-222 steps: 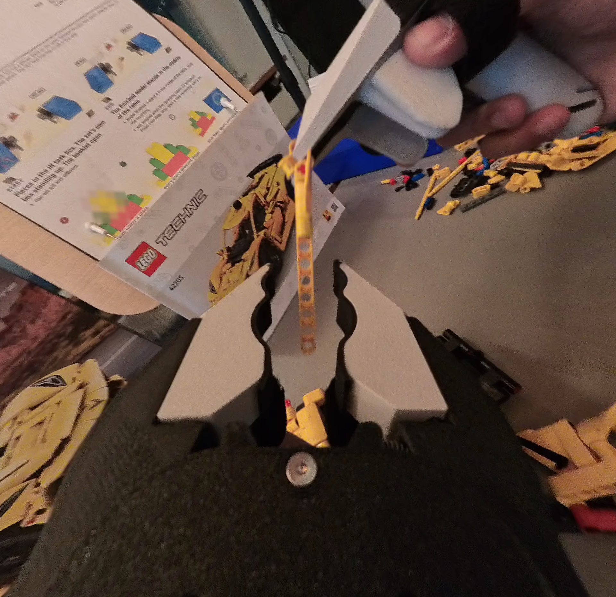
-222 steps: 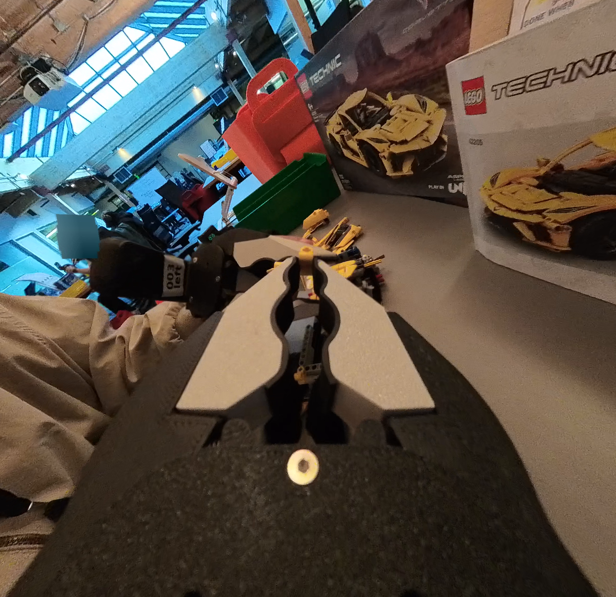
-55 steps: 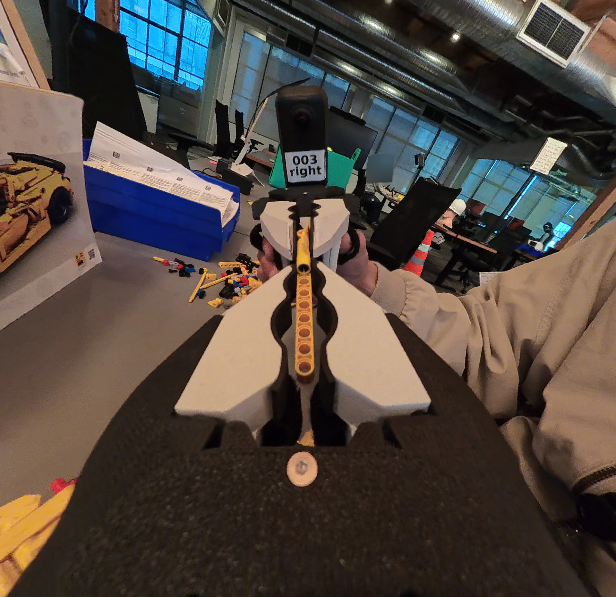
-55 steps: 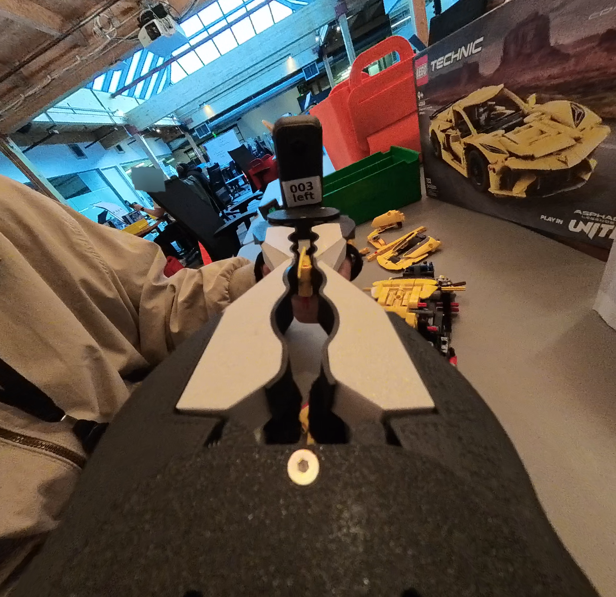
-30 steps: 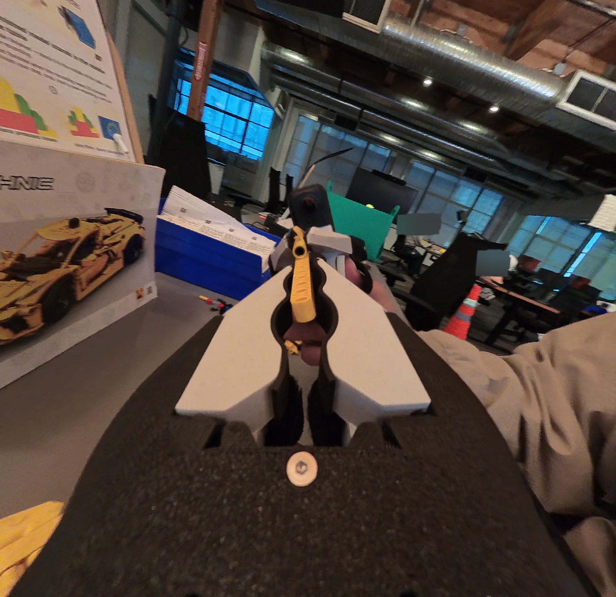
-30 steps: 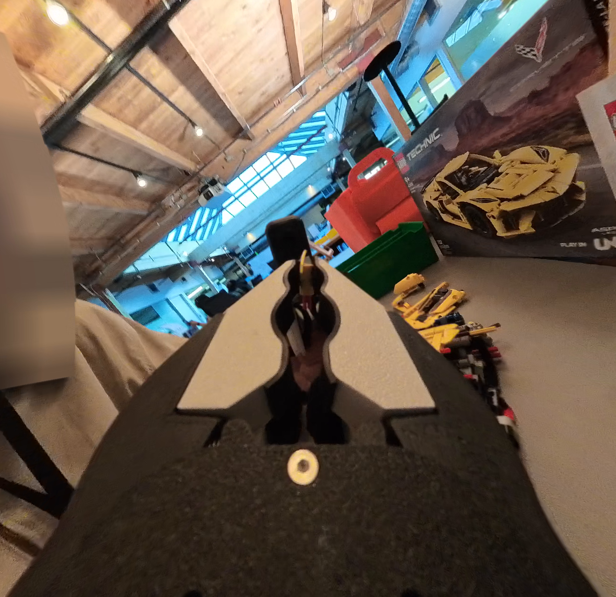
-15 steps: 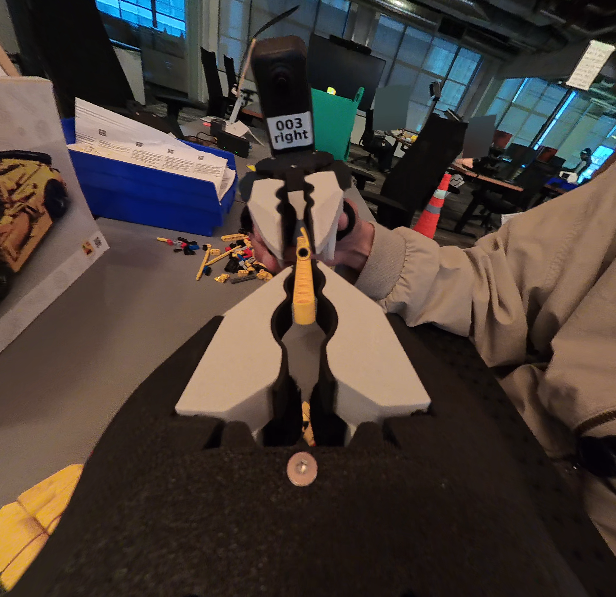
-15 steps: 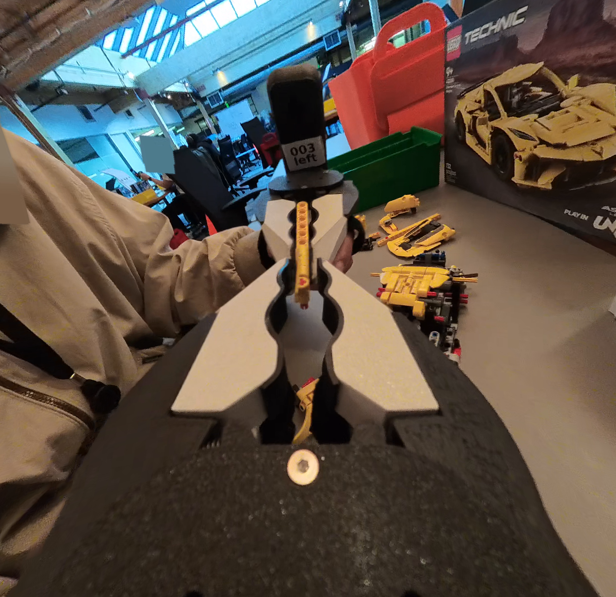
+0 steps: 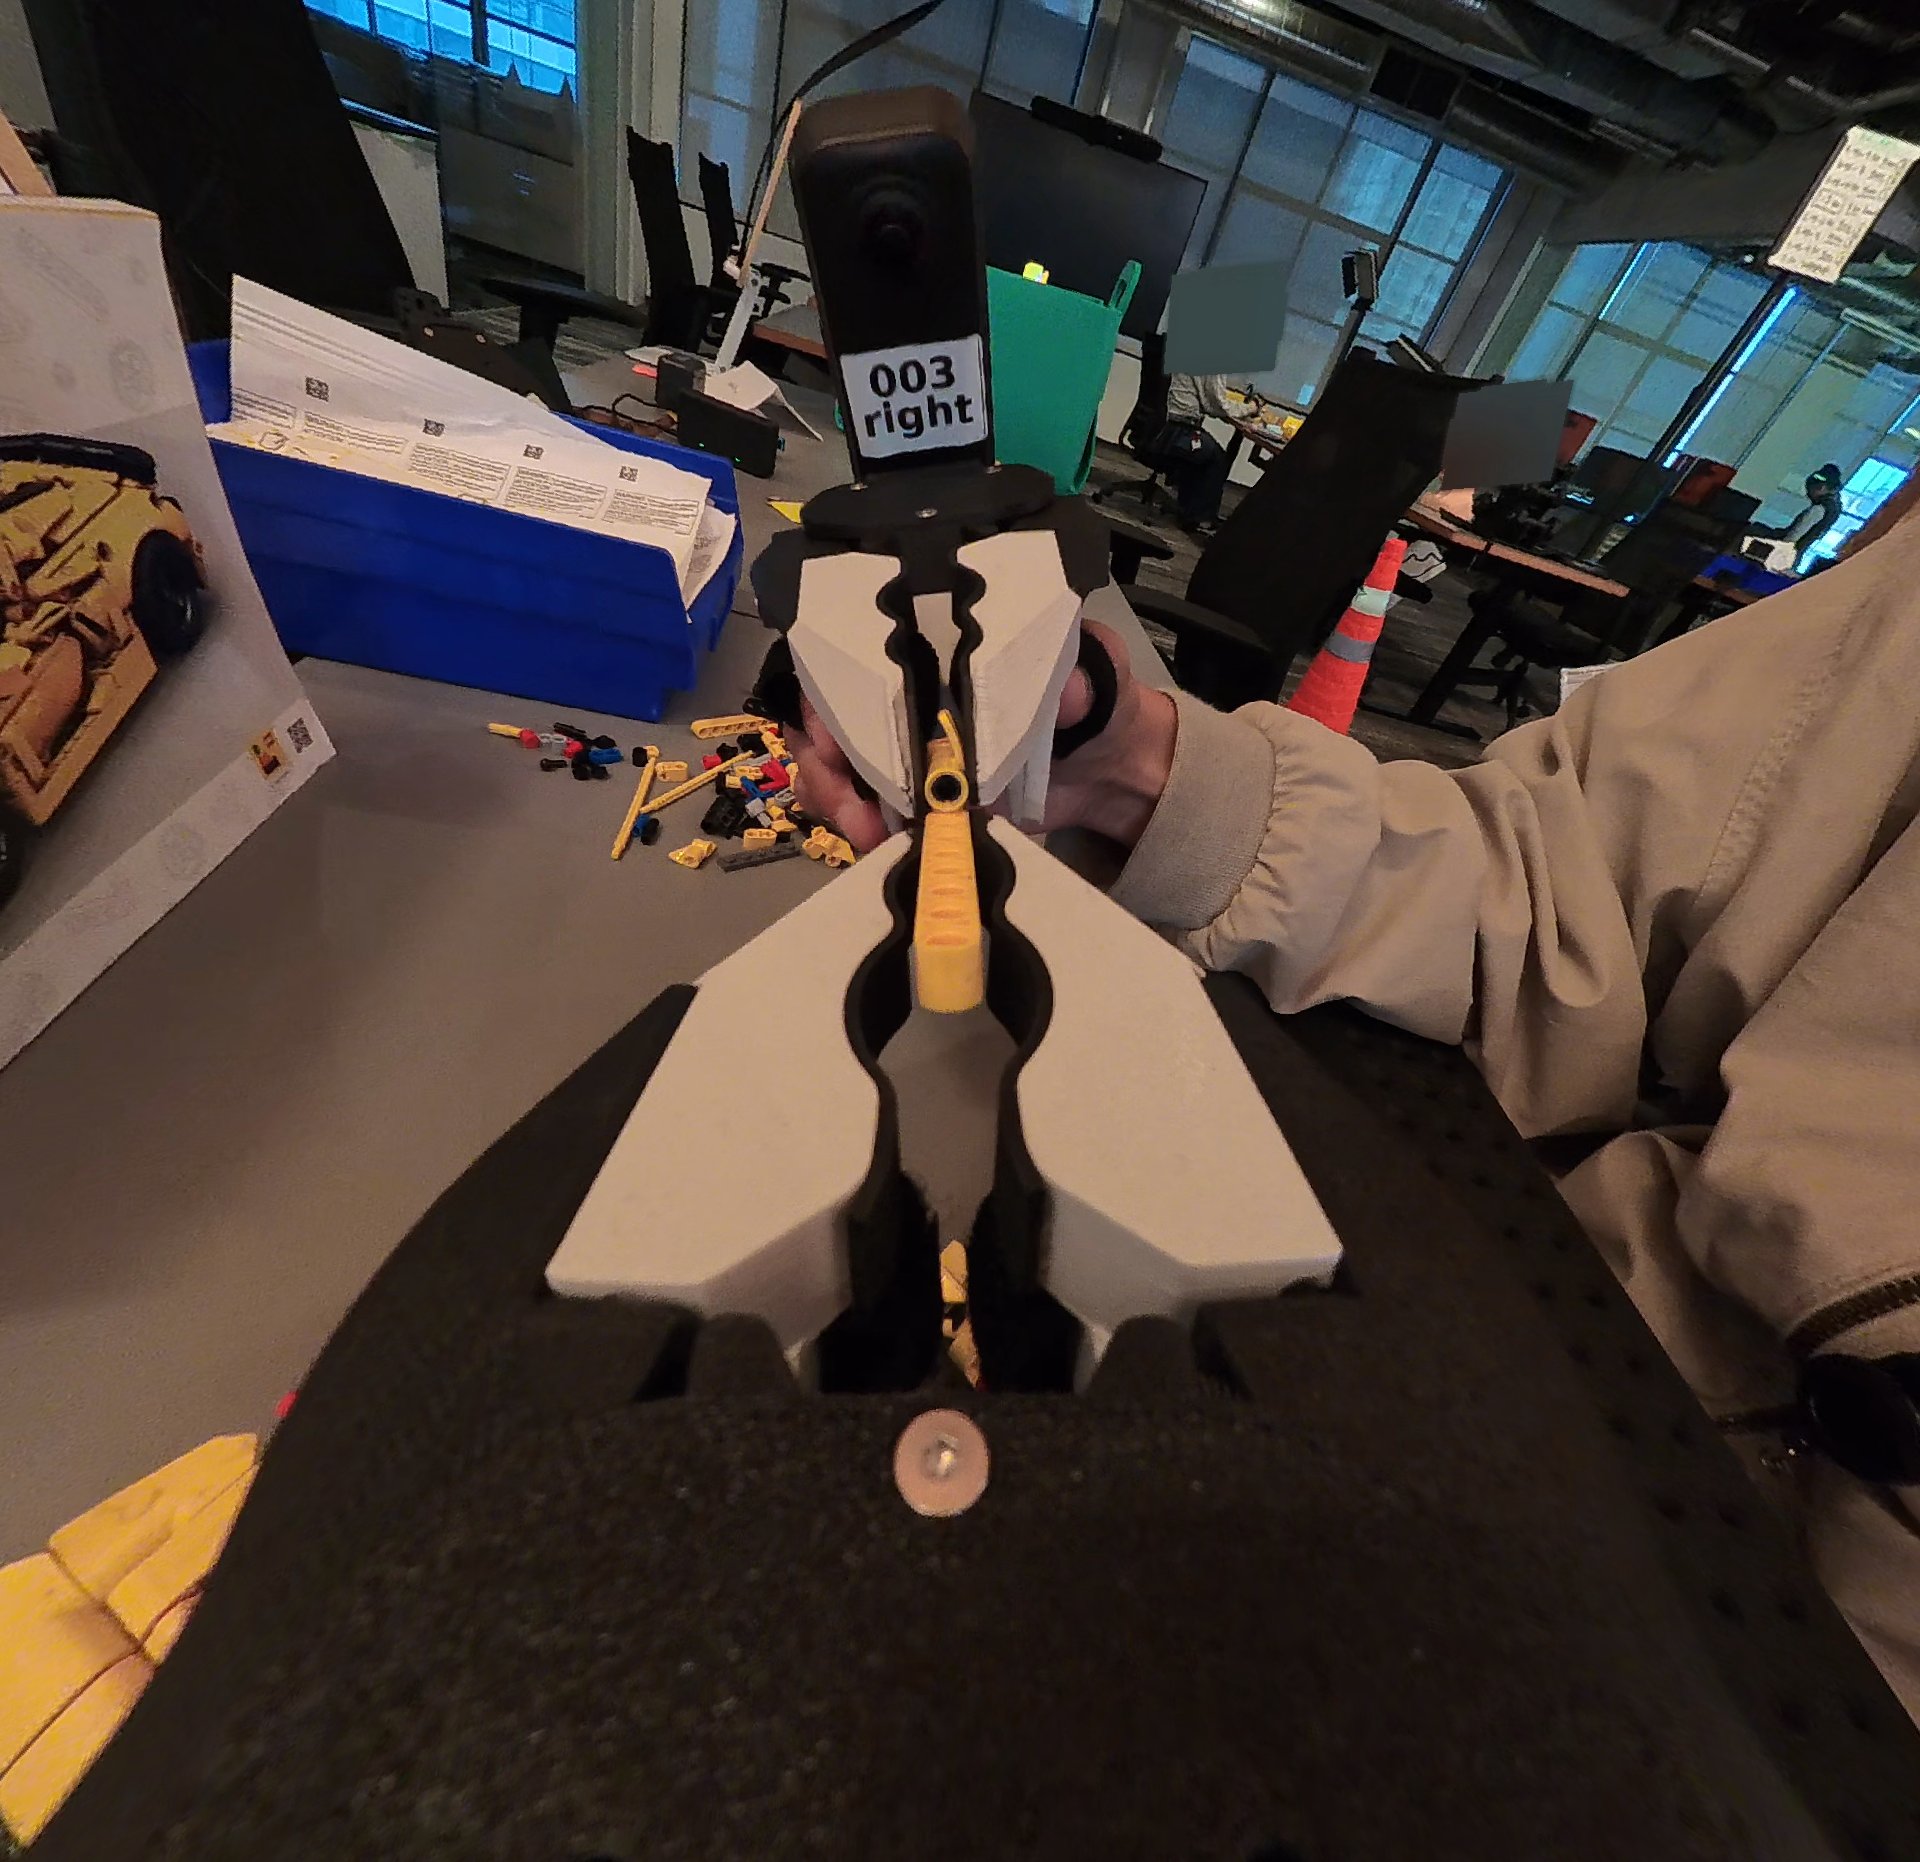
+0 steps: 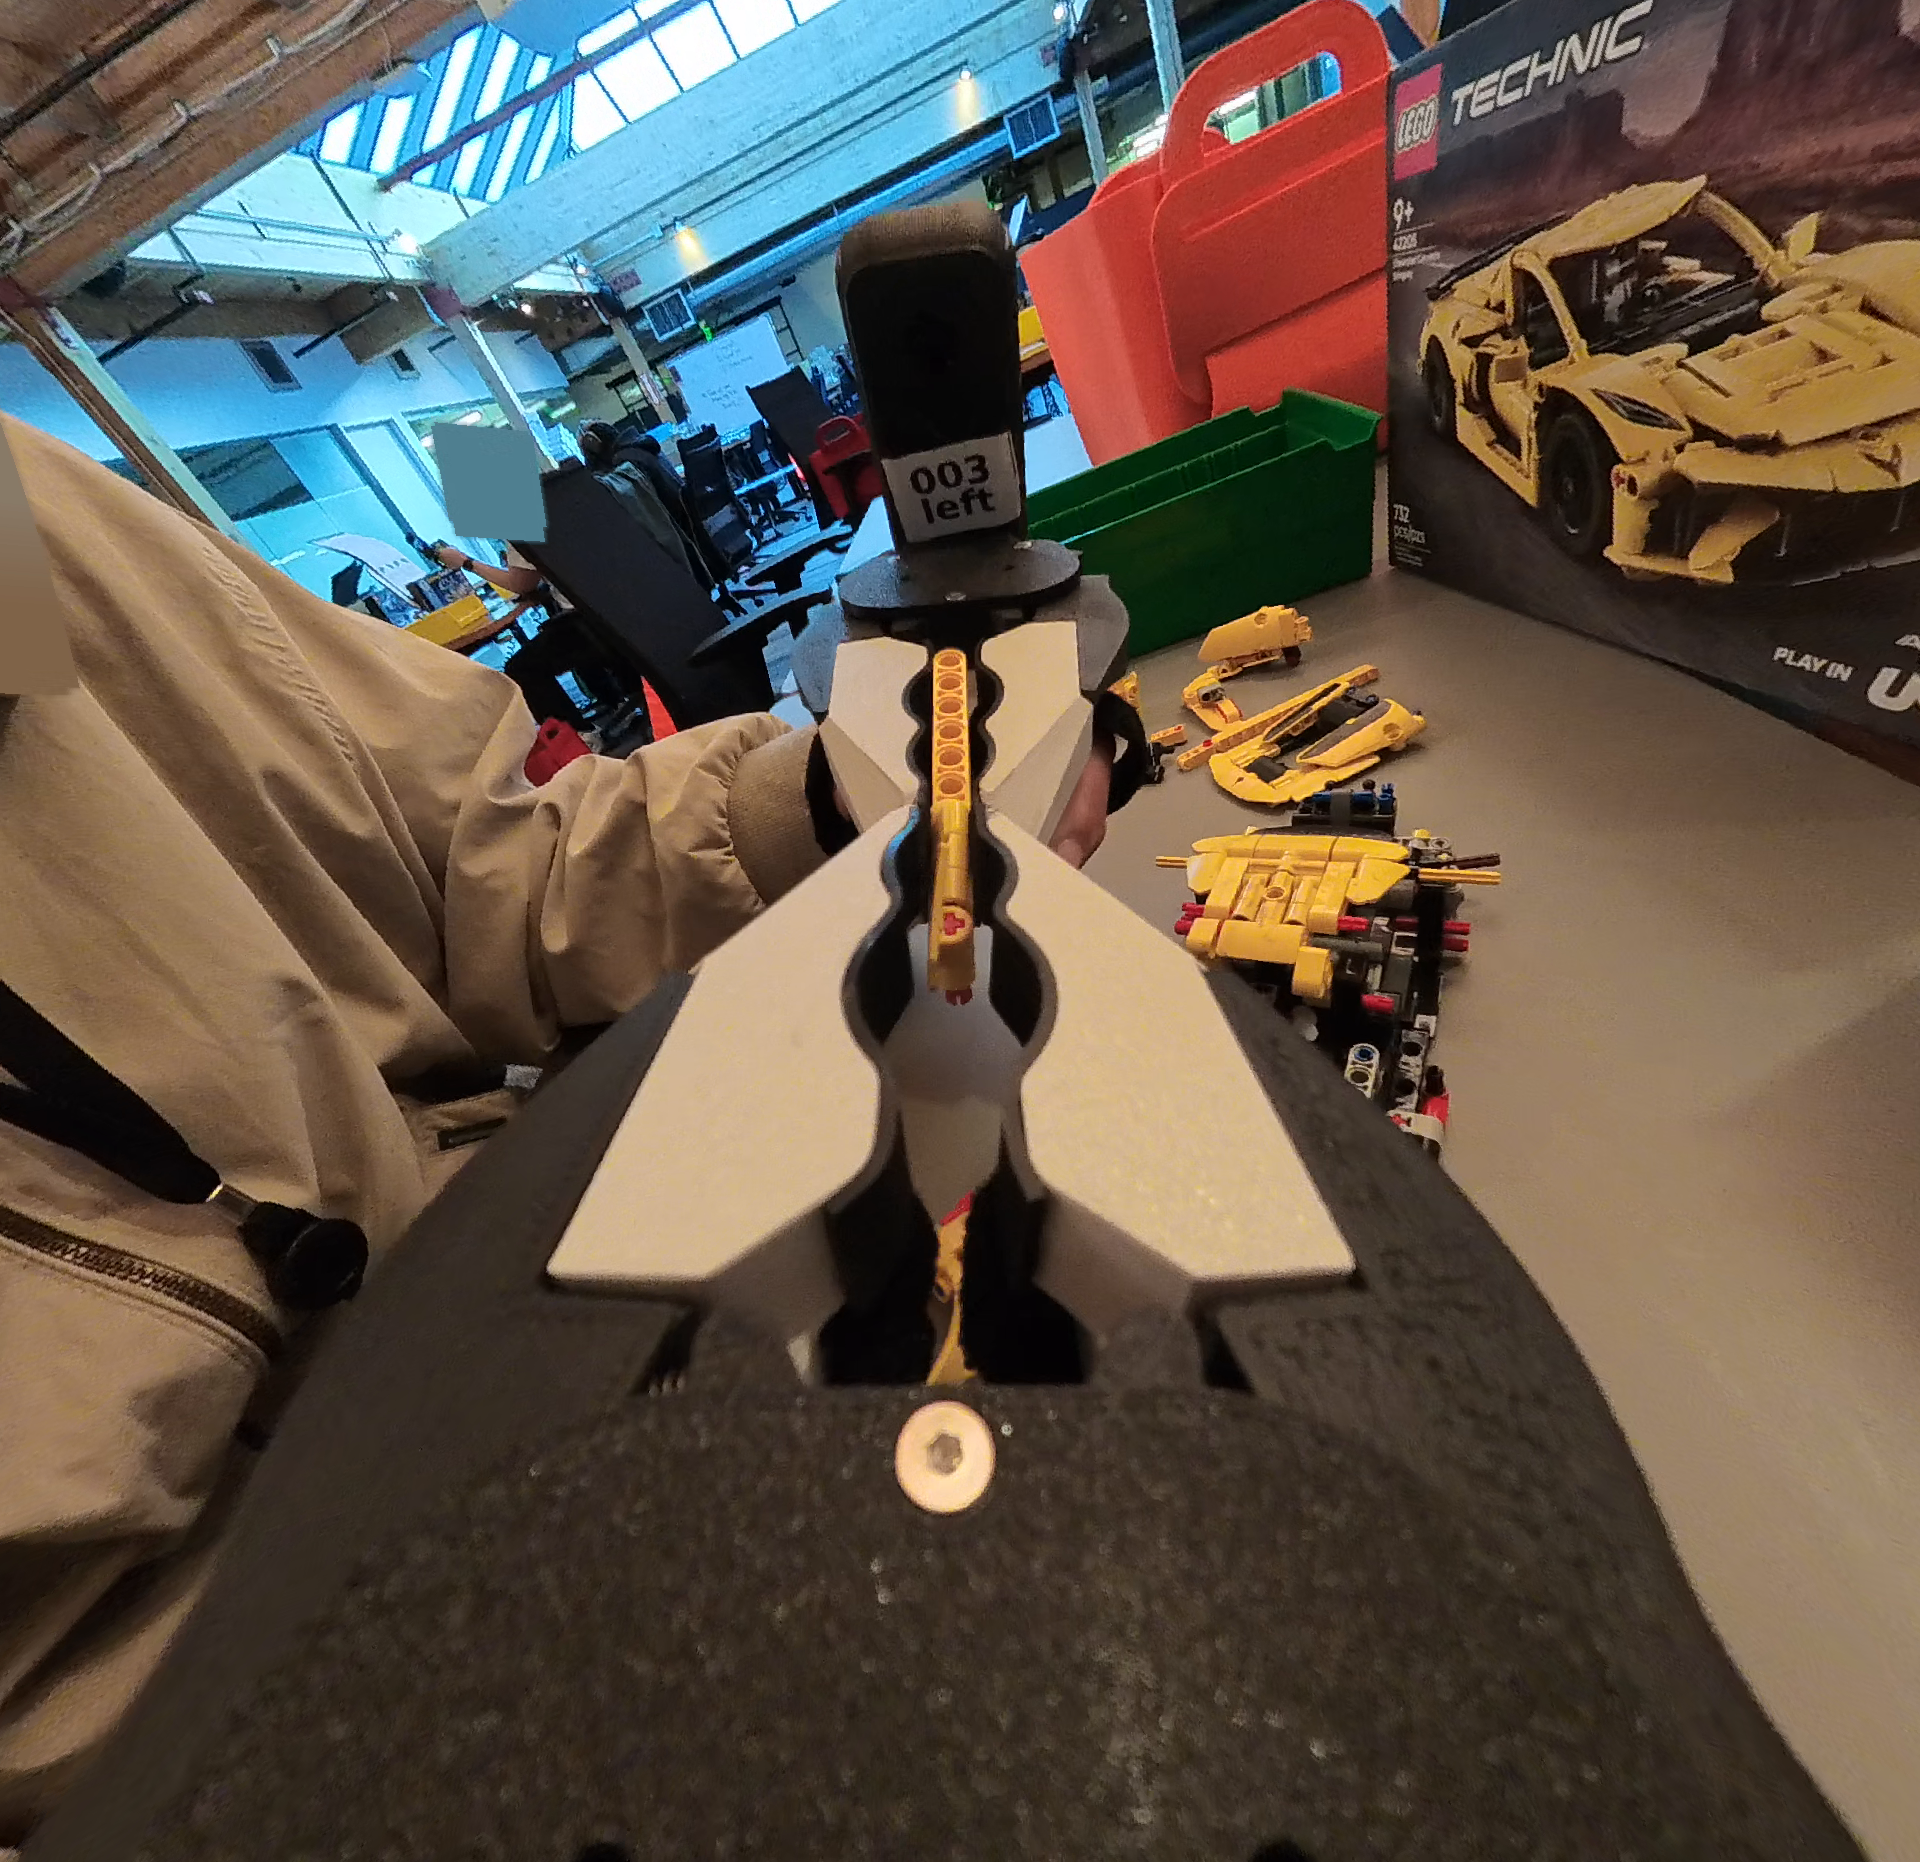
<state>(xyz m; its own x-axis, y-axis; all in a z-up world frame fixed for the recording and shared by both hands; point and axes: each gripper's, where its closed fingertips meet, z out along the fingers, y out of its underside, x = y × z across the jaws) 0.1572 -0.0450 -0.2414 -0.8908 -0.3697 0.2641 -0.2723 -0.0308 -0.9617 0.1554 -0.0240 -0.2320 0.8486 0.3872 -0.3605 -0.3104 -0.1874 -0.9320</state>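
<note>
My left gripper (image 9: 945, 841) is shut on a long yellow beam with holes (image 9: 945, 919), held above the grey table (image 9: 312, 981). My right gripper (image 10: 948, 825) is shut on a short yellow connector with a red pin (image 10: 951, 924). The two grippers face each other tip to tip. The connector's end (image 9: 943, 778) meets the beam's far end. From the right wrist view the beam (image 10: 948, 716) runs back between the left gripper's fingers (image 10: 873, 721). The right gripper (image 9: 940, 763) shows head-on in the left wrist view, a hand behind it.
Loose small pieces (image 9: 717, 794) lie before a blue bin of papers (image 9: 468, 576). A white booklet with a yellow car (image 9: 94, 617) stands at left. A half-built yellow car (image 10: 1320, 908), yellow panels (image 10: 1299, 737), a green bin (image 10: 1216, 513) and a set box (image 10: 1662, 358) sit at right. The grippers are tip to tip, or close to it.
A second ago both grippers pointed upward; they have come back level and now face each other slightly closer. Each stays shut on its yellow piece.
</note>
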